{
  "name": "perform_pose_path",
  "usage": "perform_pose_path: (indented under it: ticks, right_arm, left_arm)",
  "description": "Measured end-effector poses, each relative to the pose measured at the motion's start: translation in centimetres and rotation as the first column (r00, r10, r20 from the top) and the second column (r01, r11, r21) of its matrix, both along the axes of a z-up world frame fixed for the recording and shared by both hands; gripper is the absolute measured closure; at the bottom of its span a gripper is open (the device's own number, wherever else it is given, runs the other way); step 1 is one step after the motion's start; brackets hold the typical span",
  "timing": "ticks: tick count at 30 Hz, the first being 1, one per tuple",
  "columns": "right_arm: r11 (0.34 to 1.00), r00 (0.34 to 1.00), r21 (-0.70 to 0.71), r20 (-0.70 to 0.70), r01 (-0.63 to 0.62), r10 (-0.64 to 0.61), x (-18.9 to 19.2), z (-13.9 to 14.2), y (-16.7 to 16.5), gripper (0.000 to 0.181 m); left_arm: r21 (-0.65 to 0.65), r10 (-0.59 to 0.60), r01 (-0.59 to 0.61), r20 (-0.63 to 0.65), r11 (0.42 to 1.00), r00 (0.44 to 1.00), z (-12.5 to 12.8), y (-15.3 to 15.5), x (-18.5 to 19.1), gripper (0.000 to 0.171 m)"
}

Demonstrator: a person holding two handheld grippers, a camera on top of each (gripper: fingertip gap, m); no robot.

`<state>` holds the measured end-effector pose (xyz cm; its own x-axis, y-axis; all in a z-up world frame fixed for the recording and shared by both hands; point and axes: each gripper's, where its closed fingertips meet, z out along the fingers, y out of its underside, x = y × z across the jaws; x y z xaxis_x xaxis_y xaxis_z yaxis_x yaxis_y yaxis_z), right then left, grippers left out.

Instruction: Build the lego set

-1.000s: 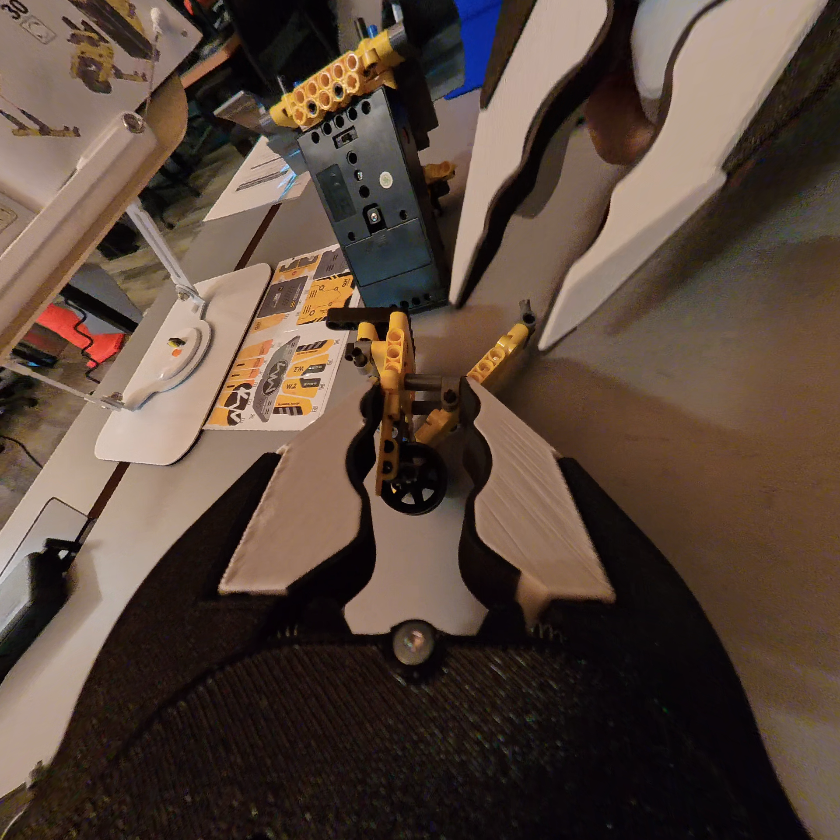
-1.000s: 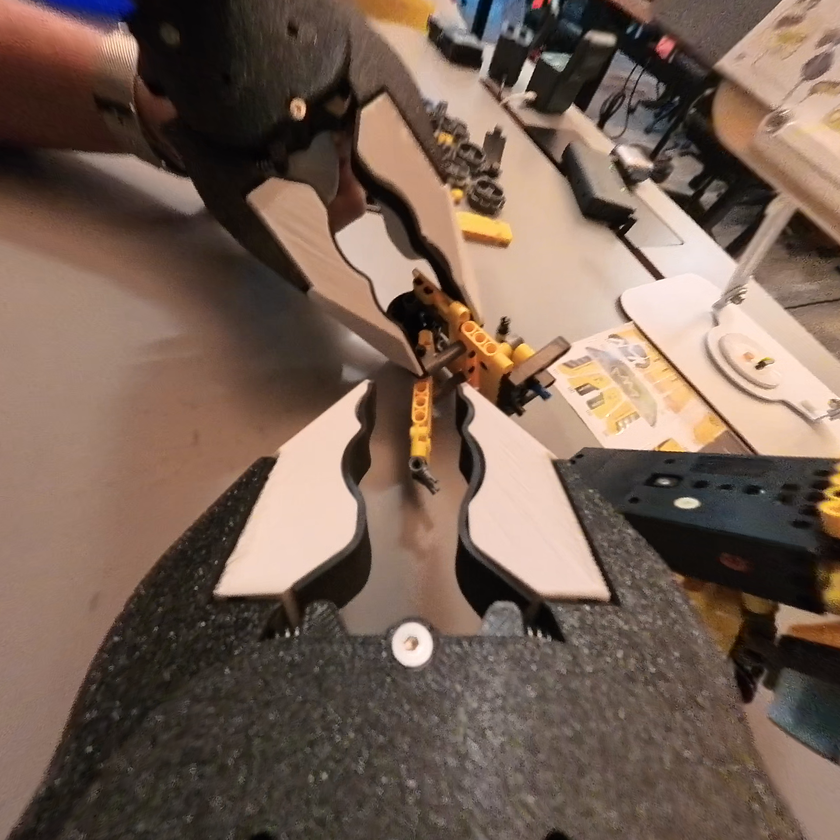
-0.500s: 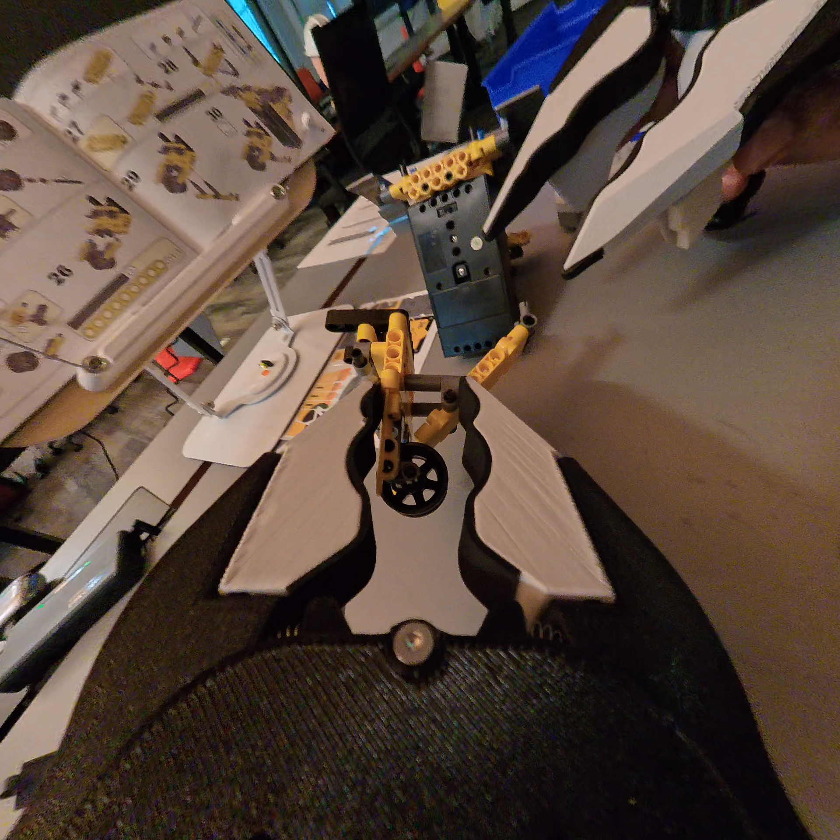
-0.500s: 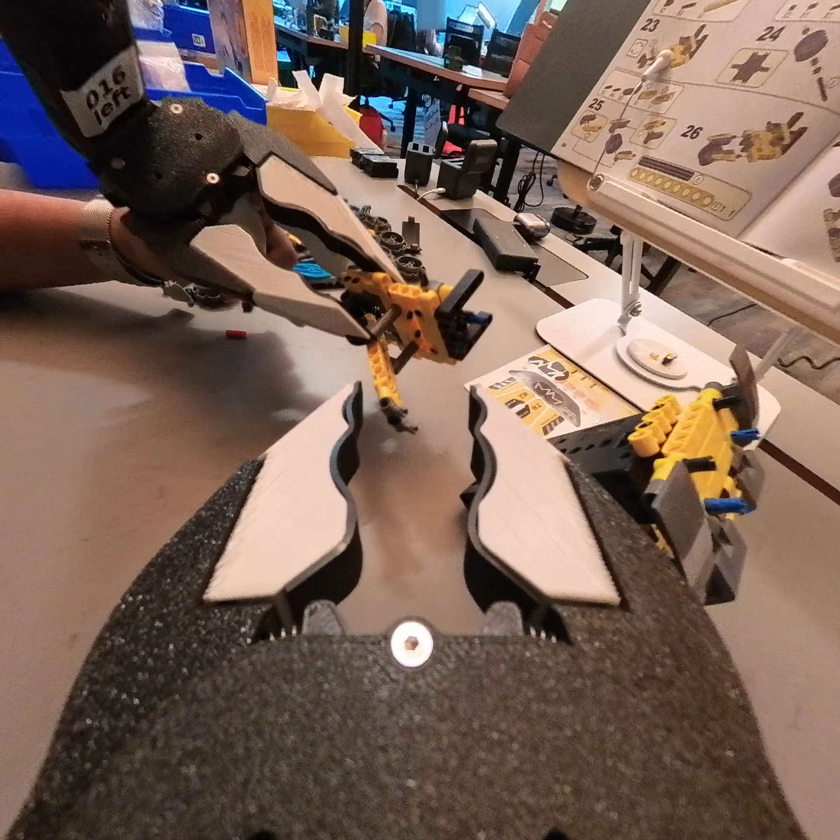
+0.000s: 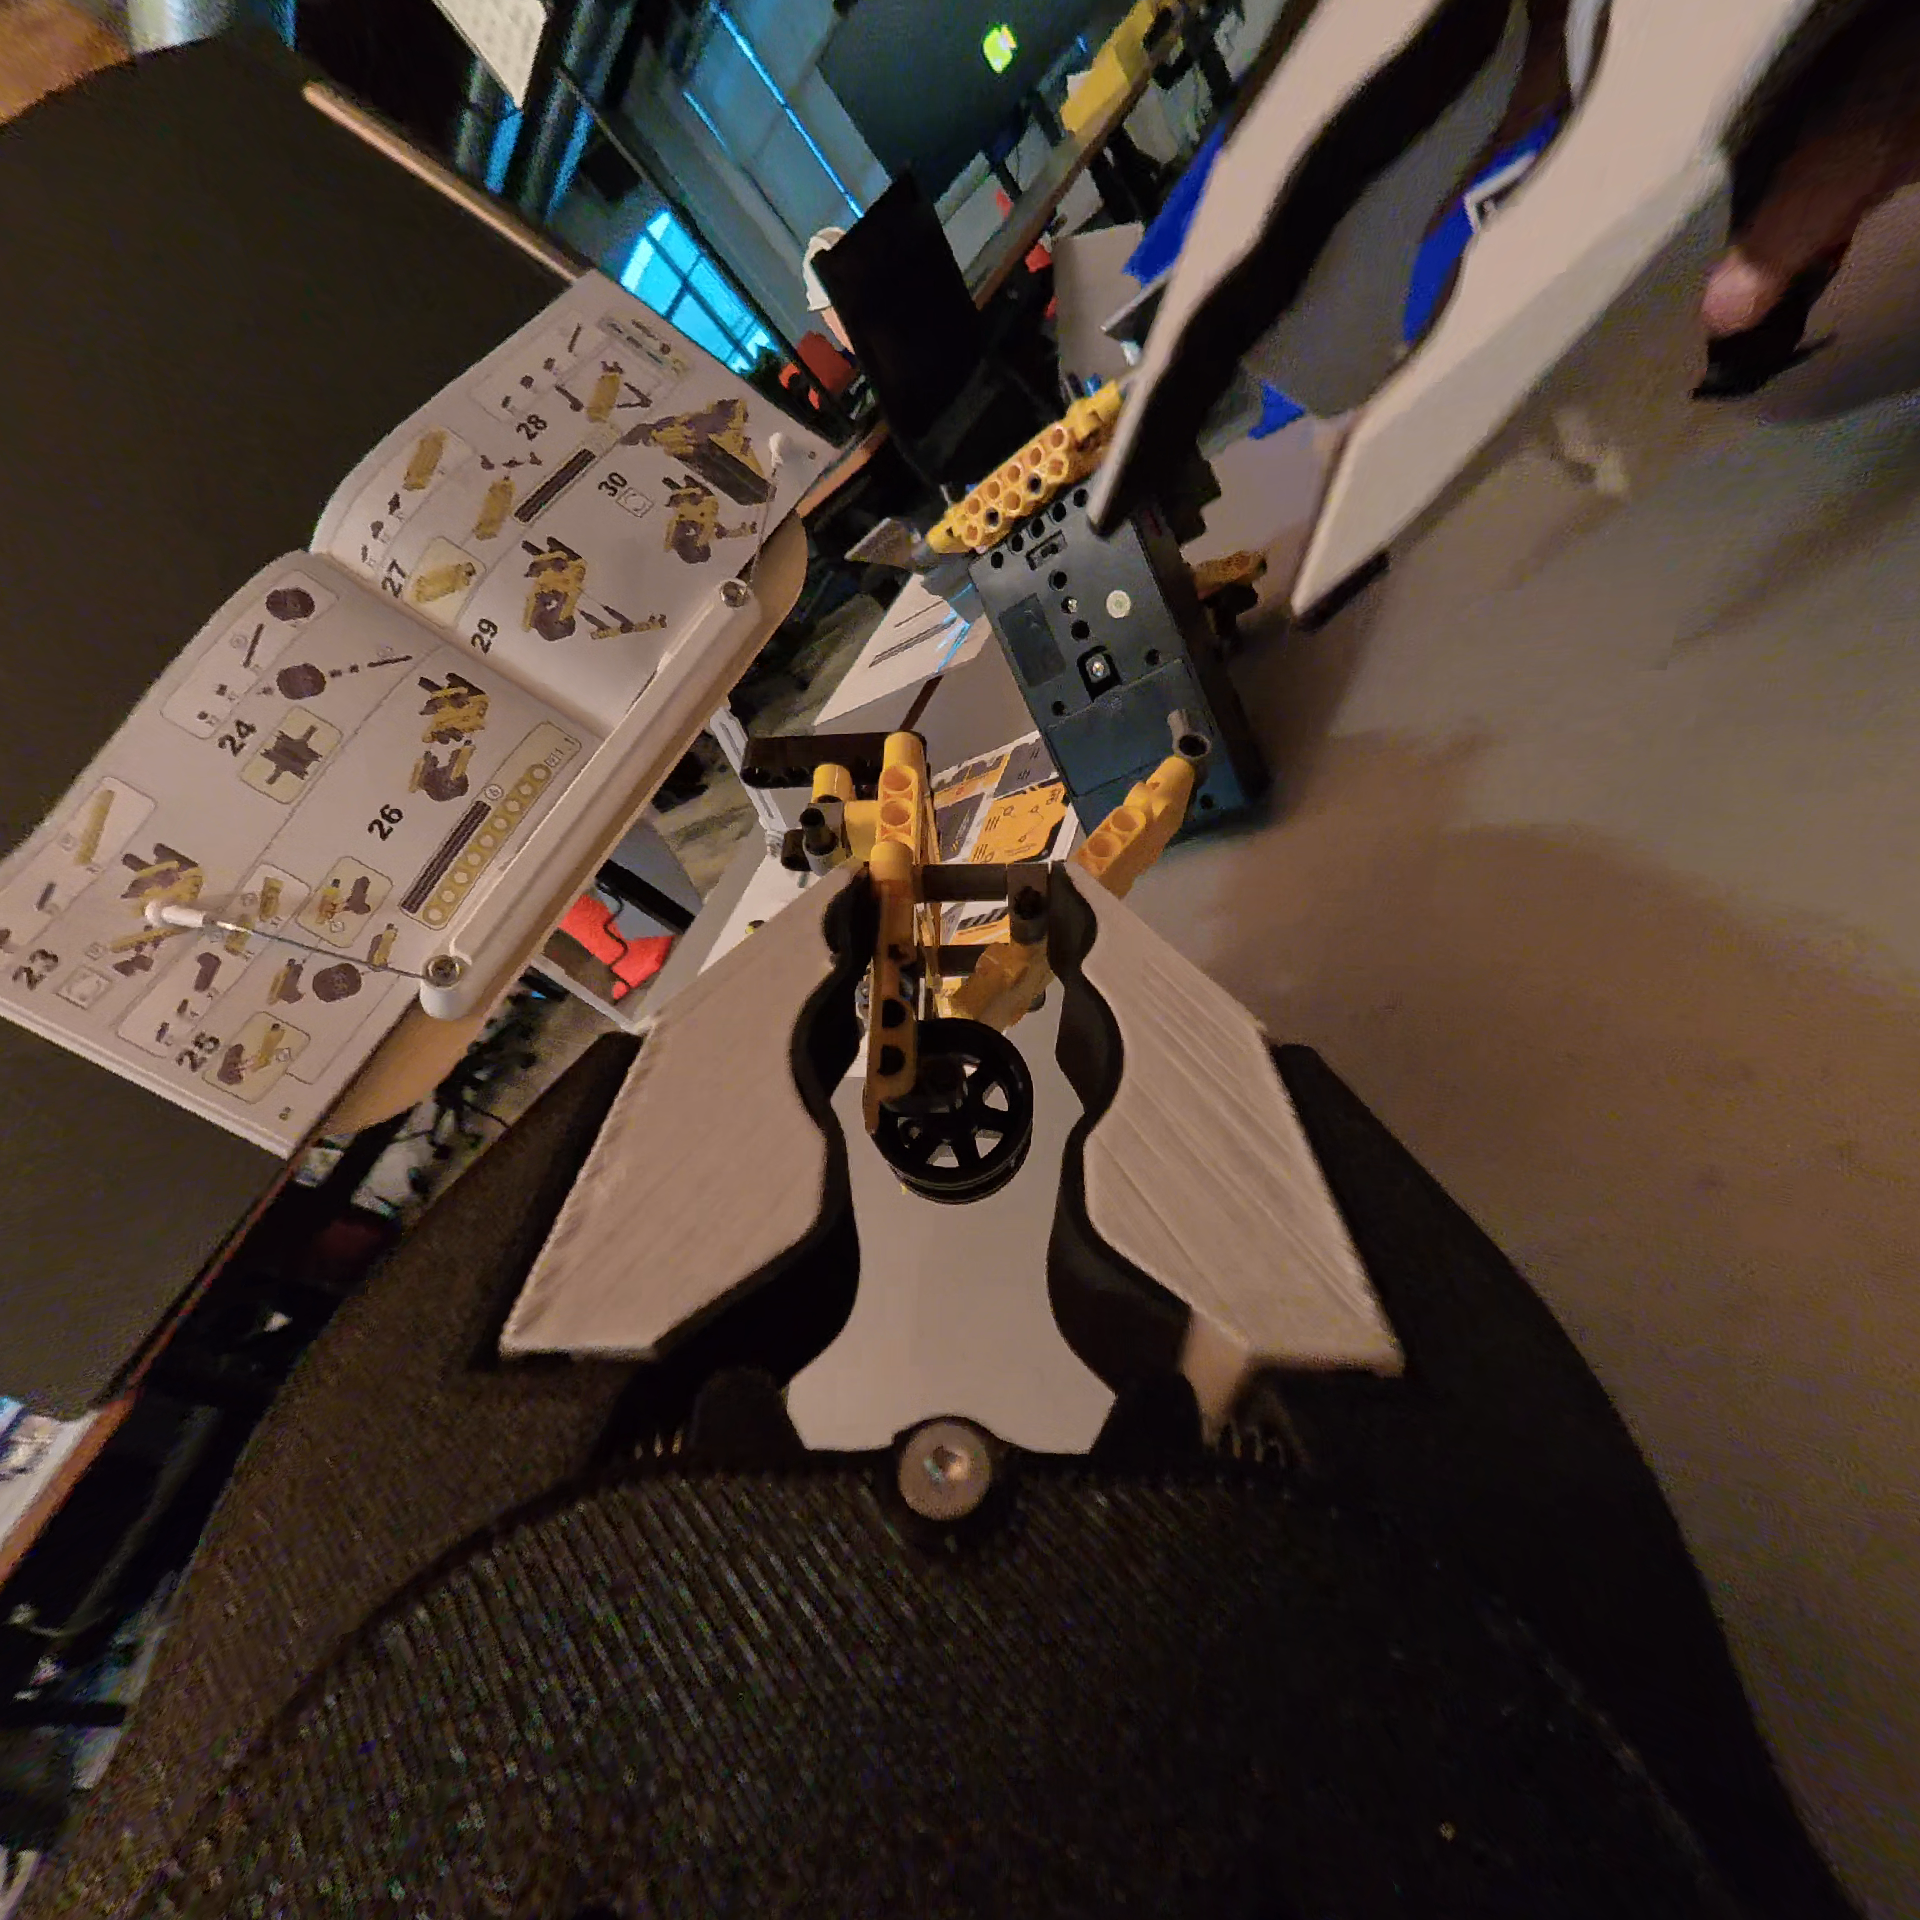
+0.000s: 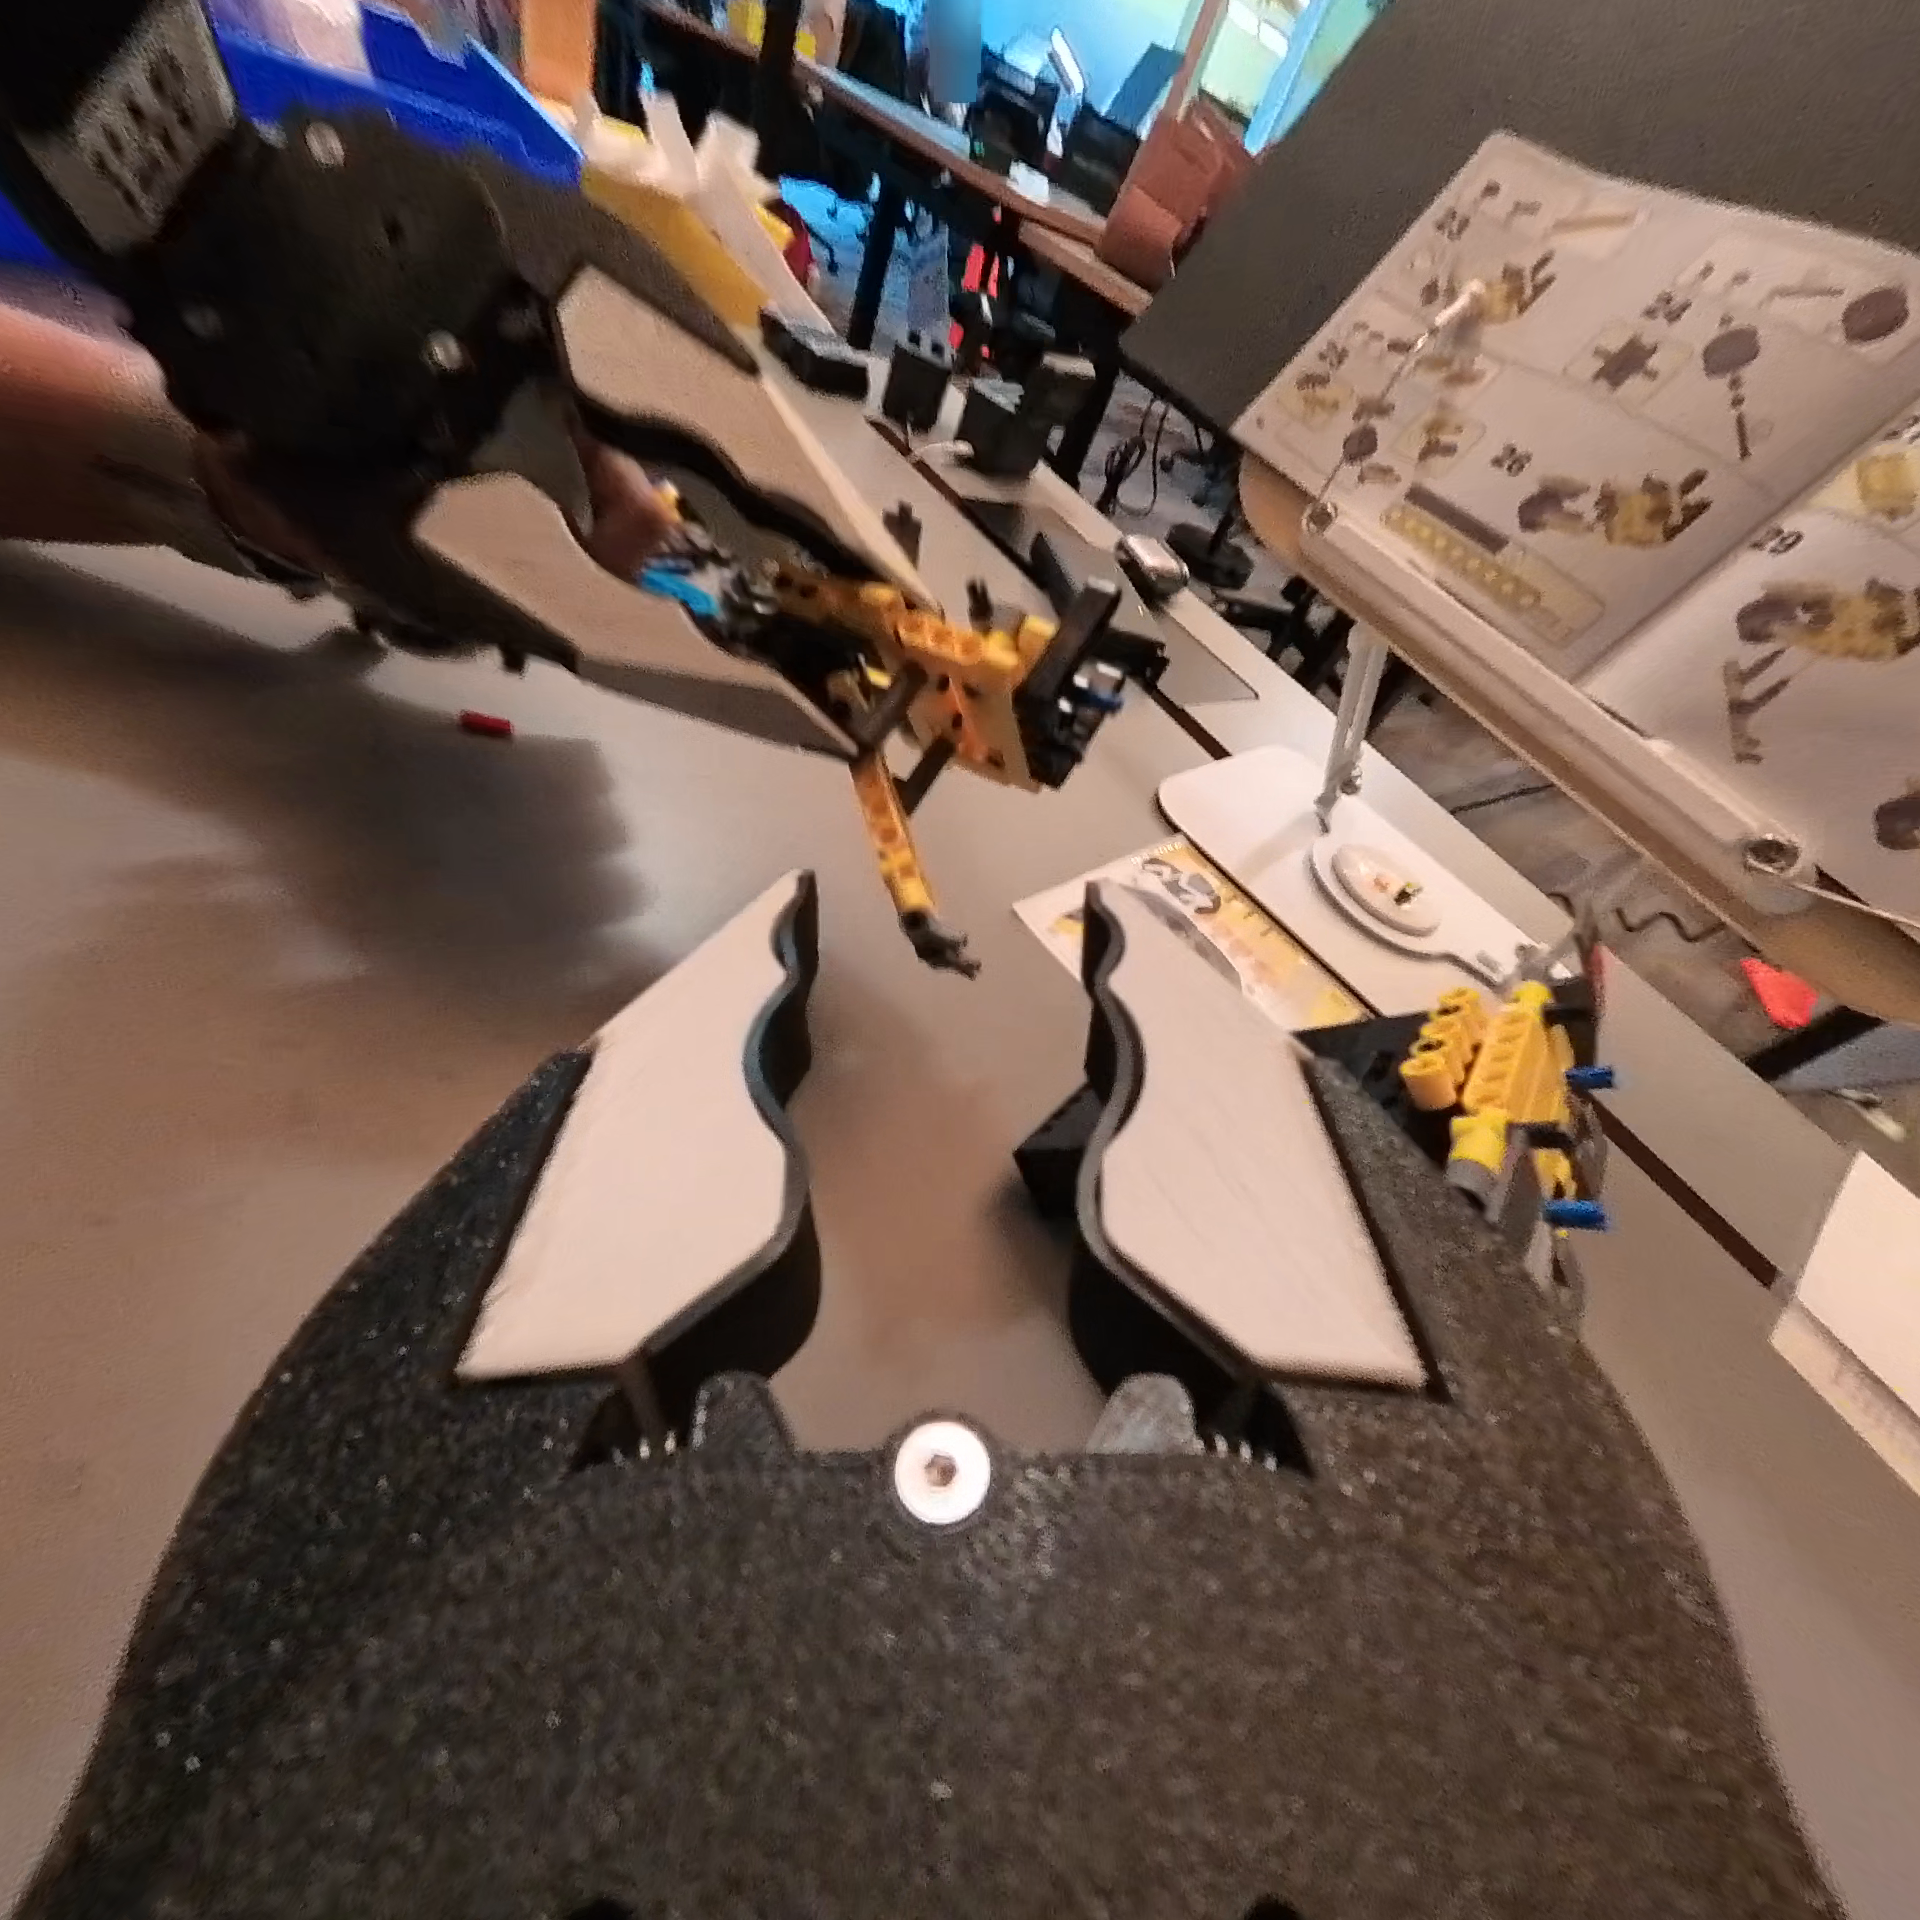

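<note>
My left gripper (image 5: 951, 894) is shut on a small yellow and black toy-brick assembly (image 5: 899, 821) with a black spoked wheel (image 5: 954, 1117) between the fingers. It holds the assembly above the grey table (image 6: 312, 987). In the right wrist view the left gripper (image 6: 883, 665) carries the assembly (image 6: 966, 686) with a yellow beam (image 6: 894, 842) hanging down from it. My right gripper (image 6: 951, 904) is open and empty, just below that beam's tip and apart from it. It also shows blurred at the top right of the left wrist view (image 5: 1216, 561).
A black block with yellow beams (image 6: 1496, 1081) lies on the table by my right finger and also shows in the left wrist view (image 5: 1101, 644). An open instruction booklet (image 5: 364, 748) rests on a white stand (image 6: 1278, 831). A sticker sheet (image 6: 1195, 925) and a small red piece (image 6: 486, 724) lie on the table. Spacing between my two grippers at the tips: around 7 cm. The small red piece (image 6: 486, 724) sits 15 cm or so from the ends of my left fingers.
The left gripper has lifted the assembly off the table. The right gripper let go of the hanging yellow beam, opened wider and drew back from it.
</note>
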<state>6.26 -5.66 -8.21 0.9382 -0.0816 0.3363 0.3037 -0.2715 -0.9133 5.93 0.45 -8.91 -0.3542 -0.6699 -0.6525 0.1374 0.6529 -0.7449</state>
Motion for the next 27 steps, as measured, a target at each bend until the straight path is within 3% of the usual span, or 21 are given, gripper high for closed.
perform_pose_path:
  ticks: [6,12,17,27]
  right_arm:
    - [0.997,0.996,0.069,-0.080,0.032,-0.027,1.5,1.9,-1.3,0.131]
    - [0.998,0.990,0.062,-0.136,0.032,-0.023,2.0,1.5,-1.4,0.129]
    - [1.000,0.976,0.021,-0.216,-0.015,0.019,1.1,0.2,-0.7,0.111]
    - [0.991,0.904,0.105,-0.412,-0.079,0.115,0.2,0.7,-0.6,0.110]
  left_arm:
    - [0.143,-0.018,0.011,0.047,0.990,0.999,-0.7,-1.6,-0.4,0.143]
    - [0.306,-0.044,0.010,0.104,0.952,0.994,-1.5,-2.8,-0.9,0.143]
    - [0.312,-0.071,0.027,0.132,0.950,0.989,-1.2,-3.7,-1.3,0.143]
    - [0.326,-0.139,0.078,0.169,0.942,0.976,-0.9,-5.7,-2.4,0.143]
